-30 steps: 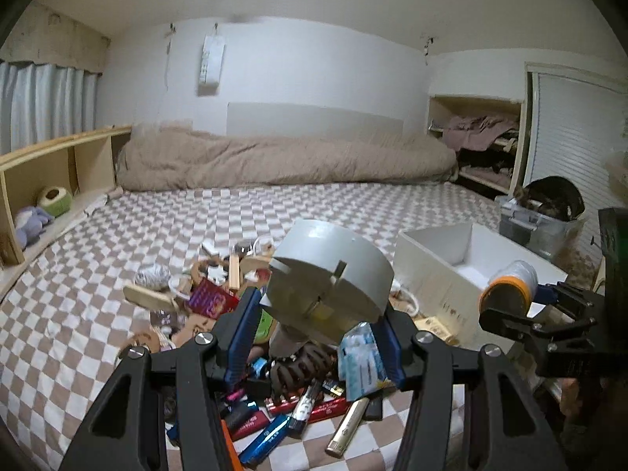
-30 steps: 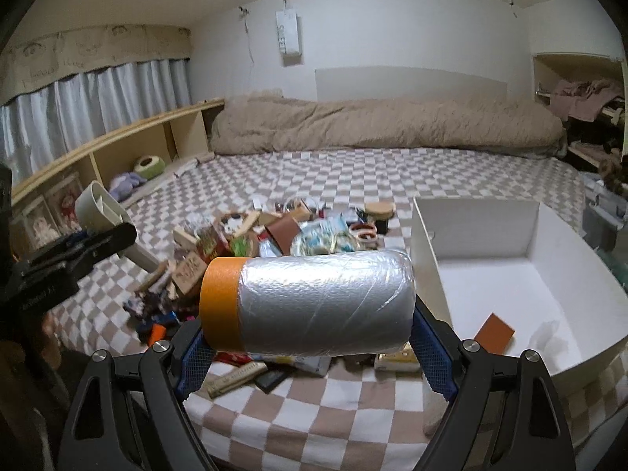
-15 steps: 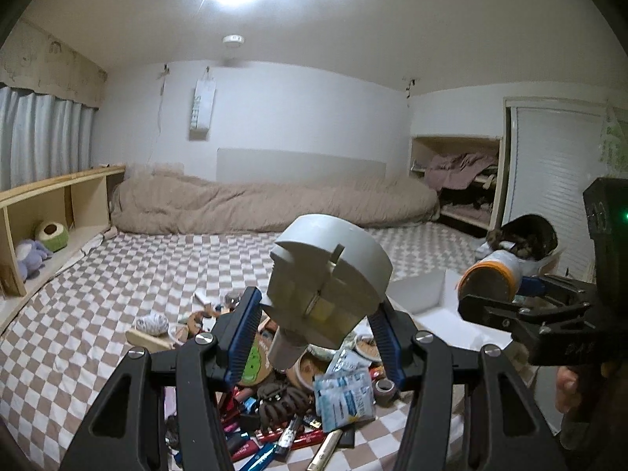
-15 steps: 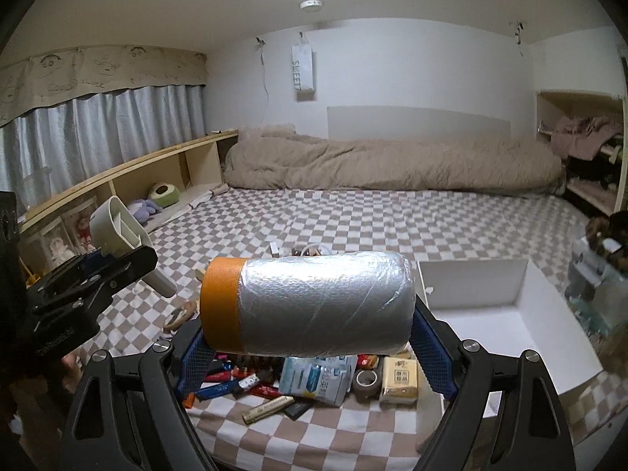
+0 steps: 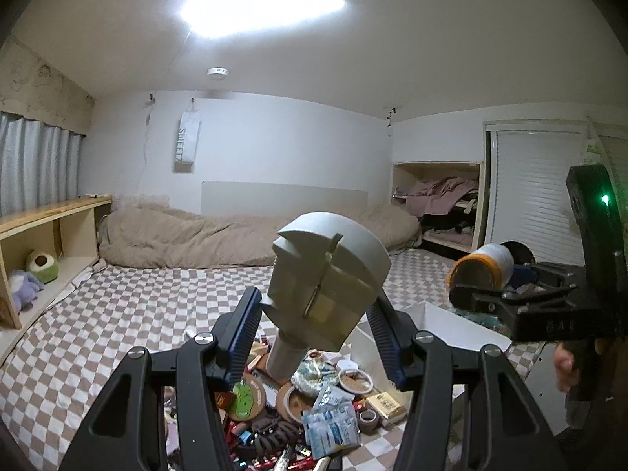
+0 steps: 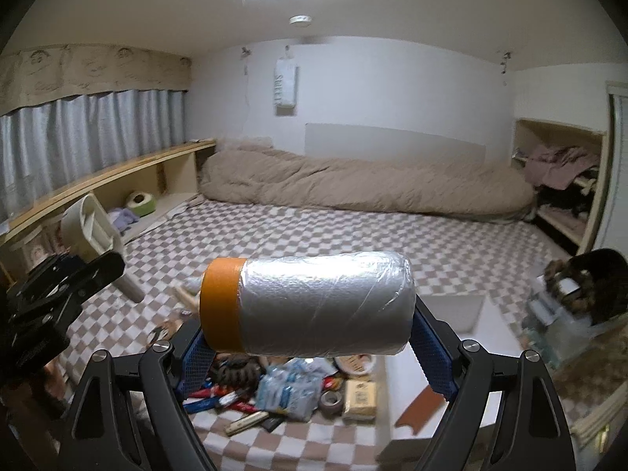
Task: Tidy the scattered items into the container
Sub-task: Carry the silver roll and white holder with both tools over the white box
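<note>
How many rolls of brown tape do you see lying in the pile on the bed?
2: a larger roll beside the green disc, a smaller roll next to the white box. Others may be buried.

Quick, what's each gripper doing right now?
Left gripper: shut on the grey scoop.
Right gripper: shut on the plastic film roll.

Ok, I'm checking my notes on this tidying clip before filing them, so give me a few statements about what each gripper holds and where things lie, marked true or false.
1. The right gripper clamps a plastic-wrapped roll with an orange end. True.
2. The left gripper is empty. False: it is shut on a grey plastic scoop-shaped piece.
3. The white open box already holds a flat brown piece. True.
4. The clutter pile lies on bare wood. False: it lies on a brown-and-white checked blanket.
</note>
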The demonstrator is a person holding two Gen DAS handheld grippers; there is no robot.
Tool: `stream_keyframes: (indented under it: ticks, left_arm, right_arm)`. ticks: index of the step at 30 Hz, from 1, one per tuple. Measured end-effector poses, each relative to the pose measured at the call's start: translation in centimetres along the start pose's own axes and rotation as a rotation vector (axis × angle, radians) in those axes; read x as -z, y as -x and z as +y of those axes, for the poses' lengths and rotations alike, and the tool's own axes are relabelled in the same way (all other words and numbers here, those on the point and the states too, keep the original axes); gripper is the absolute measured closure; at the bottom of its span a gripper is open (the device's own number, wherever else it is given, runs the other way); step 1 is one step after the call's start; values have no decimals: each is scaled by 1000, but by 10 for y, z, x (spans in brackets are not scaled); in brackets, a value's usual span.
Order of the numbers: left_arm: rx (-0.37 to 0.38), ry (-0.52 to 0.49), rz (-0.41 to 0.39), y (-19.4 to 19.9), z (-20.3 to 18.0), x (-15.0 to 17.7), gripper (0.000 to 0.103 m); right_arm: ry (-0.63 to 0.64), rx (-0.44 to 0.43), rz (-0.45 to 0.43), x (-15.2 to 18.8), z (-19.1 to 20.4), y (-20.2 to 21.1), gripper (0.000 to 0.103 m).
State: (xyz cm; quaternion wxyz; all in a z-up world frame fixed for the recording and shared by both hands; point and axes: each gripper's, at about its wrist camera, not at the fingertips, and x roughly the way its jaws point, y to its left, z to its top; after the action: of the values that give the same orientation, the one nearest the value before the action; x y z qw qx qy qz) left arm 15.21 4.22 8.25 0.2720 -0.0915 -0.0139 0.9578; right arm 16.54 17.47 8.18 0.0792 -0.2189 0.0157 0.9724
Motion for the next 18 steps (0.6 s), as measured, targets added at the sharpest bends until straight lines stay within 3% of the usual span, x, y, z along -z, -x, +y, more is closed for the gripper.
stream_keyframes:
  ticks: [7, 18]
  left_arm:
    - [51, -13, 14, -23, -21, -16, 48]
    - [168, -23, 55, -82, -69, -27, 48]
  right_arm:
    - [-36, 70, 11, -13, -37, -13, 15]
    - [-140, 166, 99, -1, -133, -79, 15]
